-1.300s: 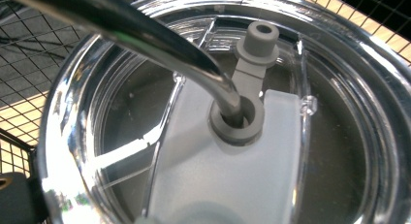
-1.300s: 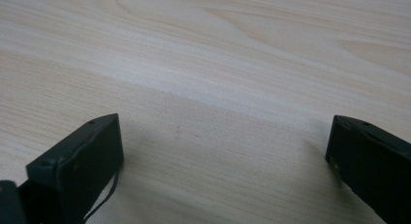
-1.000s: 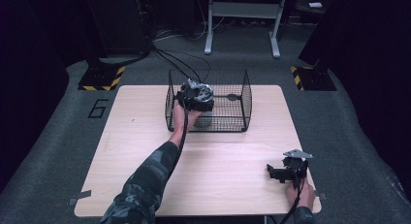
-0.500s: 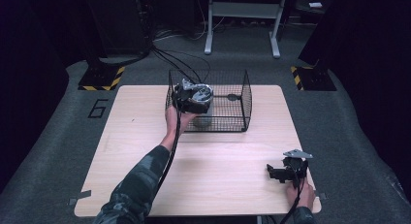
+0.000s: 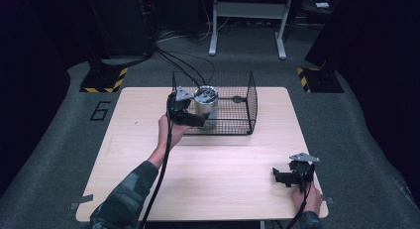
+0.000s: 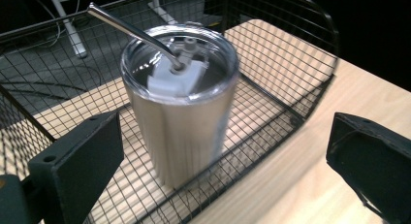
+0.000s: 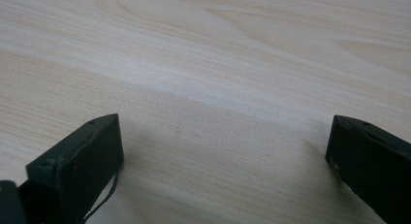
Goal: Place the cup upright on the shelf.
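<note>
**Tumbler sitting in basket, both tools open**

You're holding the L tool (image 5: 194,121) at the wire basket (image 5: 250,97), jaws spread wide w/ nothing between, facing the steel tumbler (image 6: 180,103) standing upright inside. R tool (image 5: 287,177), well away from basket near bench (image 5: 223,164) edge, is gaping empty too.

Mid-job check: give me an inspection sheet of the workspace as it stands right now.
Surface: light wooden table, bare around the basket.
Job's things: steel tumbler with clear lid and metal straw, upright inside the wire basket.
Clutter: nothing seen.
Grippers: left gripper open at the basket's near side, jaws apart from the tumbler; right gripper open over the near right corner.
Cables: one trails from each gripper; more on the floor behind.
Surroundings: dark carpet, hazard-striped bases, a white stand.
</note>
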Motion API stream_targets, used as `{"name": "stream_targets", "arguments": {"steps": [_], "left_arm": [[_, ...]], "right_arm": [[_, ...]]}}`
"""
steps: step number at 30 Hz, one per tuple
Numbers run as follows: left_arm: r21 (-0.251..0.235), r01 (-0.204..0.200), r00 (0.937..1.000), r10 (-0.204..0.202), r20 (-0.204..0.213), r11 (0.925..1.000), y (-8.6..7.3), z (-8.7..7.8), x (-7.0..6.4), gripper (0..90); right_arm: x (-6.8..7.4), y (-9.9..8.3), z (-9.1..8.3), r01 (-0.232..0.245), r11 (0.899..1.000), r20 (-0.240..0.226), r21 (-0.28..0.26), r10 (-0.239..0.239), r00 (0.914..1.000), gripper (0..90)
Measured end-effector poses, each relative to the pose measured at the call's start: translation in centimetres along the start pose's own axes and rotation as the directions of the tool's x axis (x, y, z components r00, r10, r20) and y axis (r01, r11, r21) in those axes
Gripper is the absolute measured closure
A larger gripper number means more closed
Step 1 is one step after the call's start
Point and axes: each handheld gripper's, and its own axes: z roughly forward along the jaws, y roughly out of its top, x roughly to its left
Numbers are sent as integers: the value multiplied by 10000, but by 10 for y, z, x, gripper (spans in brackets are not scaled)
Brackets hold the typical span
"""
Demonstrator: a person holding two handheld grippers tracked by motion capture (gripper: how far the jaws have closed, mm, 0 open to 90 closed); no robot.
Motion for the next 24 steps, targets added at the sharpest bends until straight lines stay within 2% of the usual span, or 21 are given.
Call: {"name": "stream_targets", "arguments": {"steps": [4, 5, 7, 11, 15, 18, 19, 24], "left_arm": [[-58, -211, 9998, 211, 43, 9998, -12, -19, -3, 1], [53, -286, 9996, 286, 58, 9996, -15, -24, -3, 1], [23, -254, 9997, 254, 63, 9997, -23, -32, -3, 1], [44, -197, 9998, 197, -39, 9998, -45, -50, -3, 1], [319, -189, 9995, 197, -266, 9993, -74, -65, -2, 0], [588, 46, 9986, -15, -528, 9983, -102, -75, 0, 0], [800, 173, 9987, -133, -495, 9966, -111, -77, 2, 0], [1410, 784, 9925, -639, -1046, 9869, -154, -82, 11, 0]], "right_arm": [[0, 0, 0, 12, 10000, -6, -7, -12, 10000, 0], [0, 0, 0, 5, 10000, 2, -6, -5, 10000, 0], [0, 0, 0, 9, 10000, -5, -4, -9, 10000, 0], [0, 0, 0, -1, 10000, 0, 1, 1, 10000, 0], [0, 0, 0, 12, 10000, 9, -9, -12, 10000, 0], [0, 0, 0, 8, 10000, 10, -5, -8, 10000, 0], [0, 0, 0, 1, 10000, 10, -4, -1, 10000, 0], [0, 0, 0, 11, 10000, 10, -6, -11, 10000, 0]]}}
